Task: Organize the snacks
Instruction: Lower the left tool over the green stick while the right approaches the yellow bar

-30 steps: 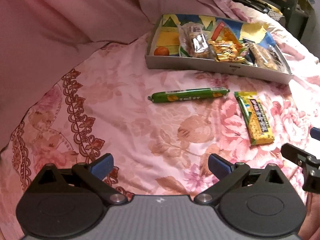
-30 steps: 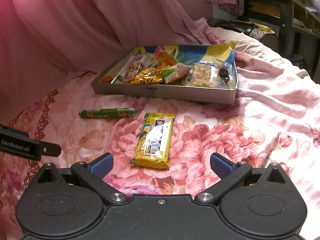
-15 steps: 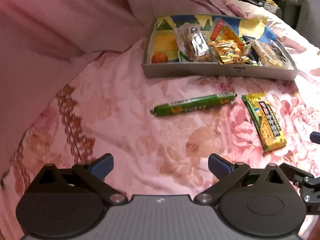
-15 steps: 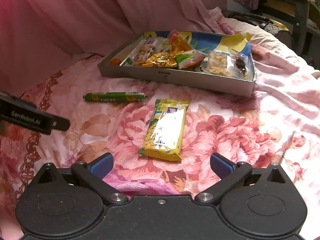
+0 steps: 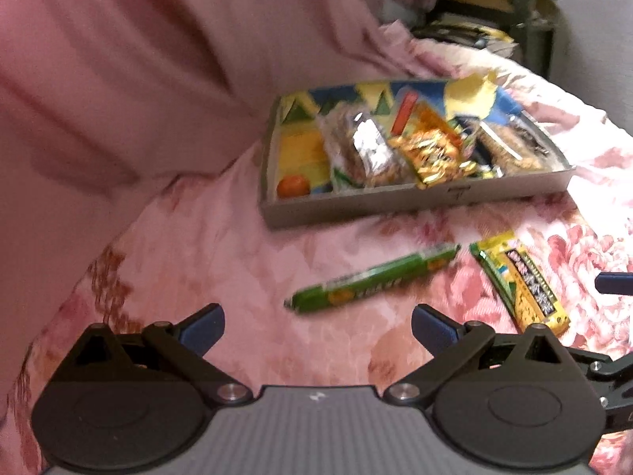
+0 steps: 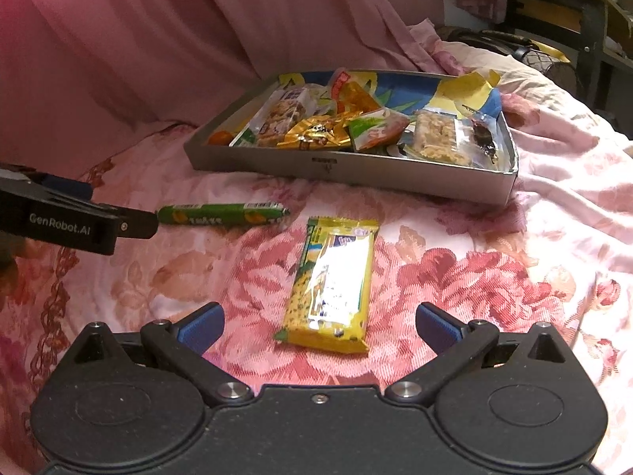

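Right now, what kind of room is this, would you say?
Probably a bedroom: the snacks lie on a pink floral bedspread, pink draped fabric hangs behind the grey cardboard snack tray, and a dark wooden shelf unit stands beyond.

Pink floral bedspread (image 6: 455, 277), pink curtain (image 6: 178, 39) behind, dark wooden shelf (image 6: 561, 12) far right.

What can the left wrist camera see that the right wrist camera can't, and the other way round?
Only the left view shows the left hand-held gripper from behind, open. Only the right view shows the right hand-held gripper open around the yellow packet, plus the "GenRobot.AI" lettering. Both show the snack tray, the green stick snack and the floral bedspread.
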The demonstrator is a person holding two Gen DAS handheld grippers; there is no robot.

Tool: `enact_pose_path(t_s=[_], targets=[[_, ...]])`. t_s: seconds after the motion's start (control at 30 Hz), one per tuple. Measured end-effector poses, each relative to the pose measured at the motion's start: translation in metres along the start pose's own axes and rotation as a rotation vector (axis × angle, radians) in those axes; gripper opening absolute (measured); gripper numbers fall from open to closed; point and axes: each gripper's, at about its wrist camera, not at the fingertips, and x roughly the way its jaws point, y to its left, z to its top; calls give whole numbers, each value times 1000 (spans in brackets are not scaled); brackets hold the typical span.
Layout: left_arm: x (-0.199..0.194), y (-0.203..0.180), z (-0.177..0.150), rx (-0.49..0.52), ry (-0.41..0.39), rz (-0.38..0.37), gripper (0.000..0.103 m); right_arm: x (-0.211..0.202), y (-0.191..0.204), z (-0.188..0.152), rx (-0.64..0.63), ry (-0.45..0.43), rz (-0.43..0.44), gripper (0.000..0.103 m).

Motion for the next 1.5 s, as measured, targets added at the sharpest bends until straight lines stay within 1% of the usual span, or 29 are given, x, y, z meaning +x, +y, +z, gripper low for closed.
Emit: enact_pose_path(t_s=[0.07, 0.17, 0.27, 0.3, 0.37, 0.5, 0.67, 0.8, 0.9, 0.93, 1.0, 1.03, 1.27, 1.3, 1.37, 1.5], targets=[[3, -6, 1, 66, -44, -8, 103, 3, 0, 1, 7, -11, 0, 102], [10, -17, 0, 220, -108, -34, 103, 8, 0, 2, 12, -17, -8, 102], [21, -28, -4, 362, -136, -46, 103, 15, 2, 0, 10, -9, -21, 102], [25, -30, -5, 386, -136, -54, 103, 18, 3, -1, 6, -3, -25, 102], [34, -31, -3, 404, -129, -81, 103, 22, 6, -2, -7, 2, -27, 102], [51, -24, 5, 380, -108, -143, 103, 27, 13, -5, -47, -3, -29, 102], [72, -11, 8, 335, -47, -173, 103, 35, 19, -6, -86, -18, -57, 102], [83, 0, 8, 245, 24, -233, 102, 46, 21, -5, -87, -12, -79, 102], [85, 6, 10, 201, 55, -263, 98, 50, 20, -6, -89, -15, -81, 100], [86, 6, 10, 197, 65, -272, 95, 50, 20, -6, -91, -16, -81, 99], [84, 7, 10, 197, 76, -291, 89, 49, 20, -6, -91, -18, -82, 94], [83, 7, 10, 201, 81, -297, 85, 48, 19, -5, -87, -17, -80, 93], [73, 0, 11, 192, 142, -345, 64, 40, 17, -4, -79, -6, -81, 67], [71, -1, 10, 186, 153, -351, 62, 39, 16, -4, -77, -4, -81, 63], [69, -2, 10, 165, 171, -362, 55, 36, 14, -4, -71, 0, -81, 56], [63, -4, 8, 78, 209, -390, 44, 30, 11, -6, -61, 6, -82, 54]])
